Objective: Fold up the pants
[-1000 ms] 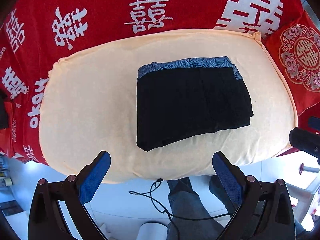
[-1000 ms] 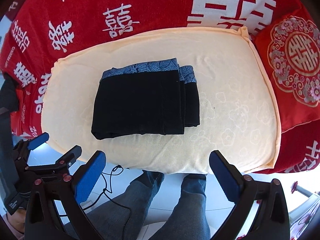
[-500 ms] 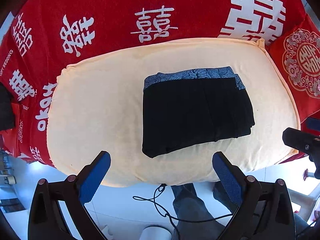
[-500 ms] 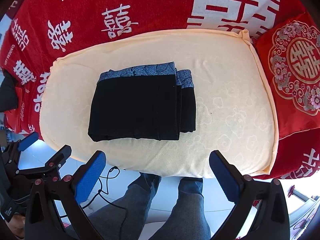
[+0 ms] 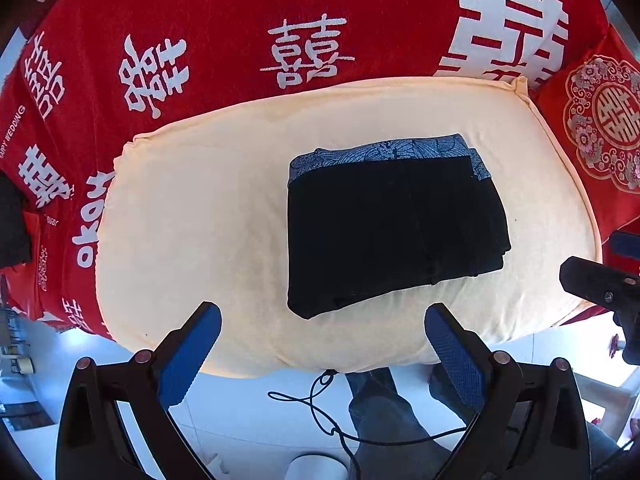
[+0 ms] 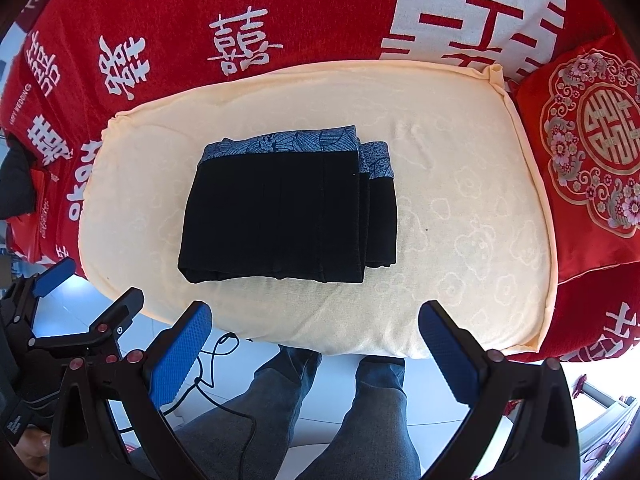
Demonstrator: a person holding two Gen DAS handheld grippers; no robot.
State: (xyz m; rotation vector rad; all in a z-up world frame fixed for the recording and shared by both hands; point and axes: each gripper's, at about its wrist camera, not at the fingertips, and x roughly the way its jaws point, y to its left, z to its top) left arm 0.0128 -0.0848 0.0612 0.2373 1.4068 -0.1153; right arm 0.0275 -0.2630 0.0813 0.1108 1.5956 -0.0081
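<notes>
Black pants with a blue patterned waistband lie folded into a compact rectangle on a cream cushion. In the right wrist view the same folded pants sit left of centre on the cushion. My left gripper hangs open in front of the cushion's near edge, with nothing between its blue pads. My right gripper is open too, held off the near edge and apart from the pants. Nothing touches the garment.
A red cover with white characters drapes the sofa behind the cushion. A red embroidered pillow lies at the right. The person's legs in grey trousers and a black cable are over the white floor below.
Both grippers have drawn back and up from the cushion, so the folded pants look smaller and farther away. The pants have not moved.
</notes>
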